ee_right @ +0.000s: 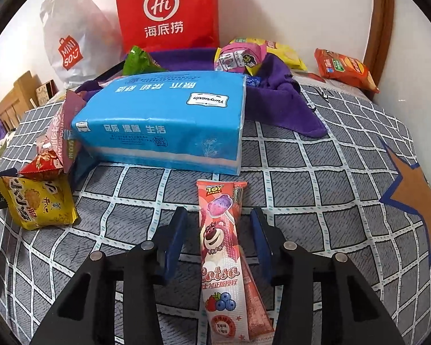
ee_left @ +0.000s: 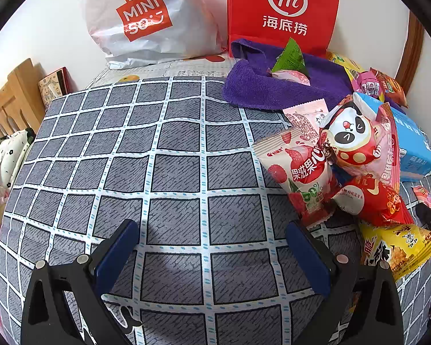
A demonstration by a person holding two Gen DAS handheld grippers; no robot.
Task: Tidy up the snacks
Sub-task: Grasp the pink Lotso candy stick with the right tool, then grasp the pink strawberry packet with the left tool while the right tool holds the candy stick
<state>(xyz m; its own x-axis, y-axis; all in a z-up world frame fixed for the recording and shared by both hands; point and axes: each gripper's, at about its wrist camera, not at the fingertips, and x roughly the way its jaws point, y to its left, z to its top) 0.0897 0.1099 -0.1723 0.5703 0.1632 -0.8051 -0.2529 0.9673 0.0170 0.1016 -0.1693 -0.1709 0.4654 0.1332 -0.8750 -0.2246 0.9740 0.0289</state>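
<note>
A: What lies ahead of your right fingers?

B: Biggest first: the bed with its grey checked cover carries everything. Just beyond your fingertips lies the blue tissue pack, broadside on, and behind it the purple towel and the red paper bag. Between your fingers lies the Lotso snack stick, lengthwise, its top end reaching past the tips towards the tissue pack.

A: Are you gripping it?

B: No. Your right fingers stand apart with a gap either side of the stick. Your left gripper is spread wide over bare cover, holding nothing.

A: How would you take it well?

B: I'd judge the wrapper slippery and flat, so centre it, lower until the tips meet the cover, and close across the width near the middle. The soft bedding will give, so press gently.

A: What's in the way?

B: The tissue pack blocks any forward push. To the left of your right fingers sits the yellow snack packet, and just right of your left fingers the snack pile crowds in.
</note>
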